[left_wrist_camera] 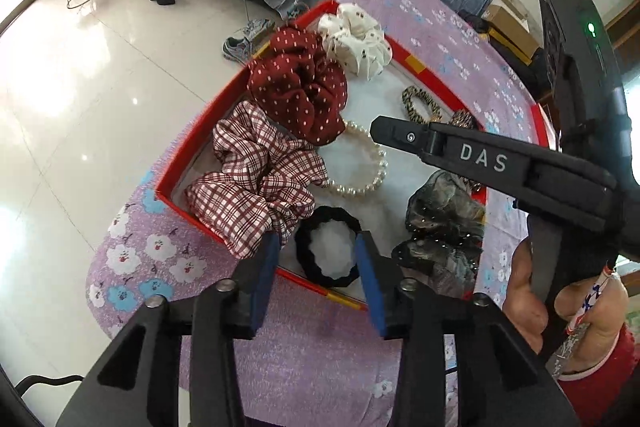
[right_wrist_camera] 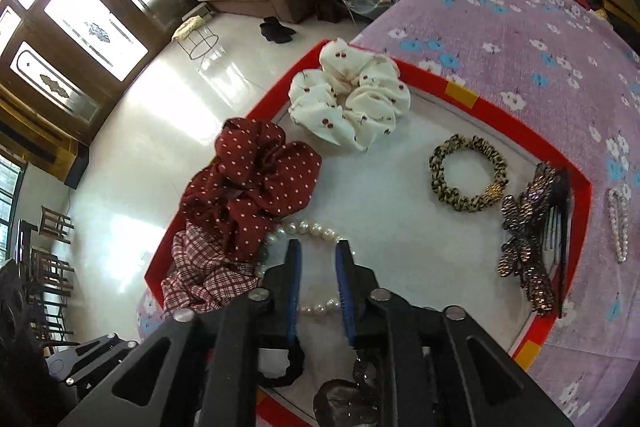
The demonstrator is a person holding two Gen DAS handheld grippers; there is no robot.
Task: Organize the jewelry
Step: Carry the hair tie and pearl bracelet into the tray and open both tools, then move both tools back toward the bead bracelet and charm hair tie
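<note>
A red-rimmed tray (left_wrist_camera: 432, 69) (right_wrist_camera: 580, 183) on the purple cloth holds scrunchies: dark red dotted (left_wrist_camera: 298, 87) (right_wrist_camera: 248, 187), white cherry (left_wrist_camera: 356, 41) (right_wrist_camera: 352, 99), plaid (left_wrist_camera: 256, 183) (right_wrist_camera: 204, 275), leopard (left_wrist_camera: 420, 103) (right_wrist_camera: 466, 173), a black hair tie (left_wrist_camera: 328, 247) and a dark sheer one (left_wrist_camera: 444, 227). A pearl bracelet (left_wrist_camera: 360, 163) (right_wrist_camera: 308, 229) lies mid-tray. My left gripper (left_wrist_camera: 316, 247) is open, its pads on either side of the black hair tie. My right gripper (right_wrist_camera: 318, 247) is open and empty, hovering over the pearl bracelet; it also shows in the left wrist view (left_wrist_camera: 384, 131).
A beaded claw clip (right_wrist_camera: 532, 239) lies at the tray's right side. A pearl hair clip (right_wrist_camera: 616, 223) lies on the purple floral cloth (right_wrist_camera: 520, 27) outside the tray. Shiny tiled floor (left_wrist_camera: 100, 87), bedding and a sofa lie beyond the table.
</note>
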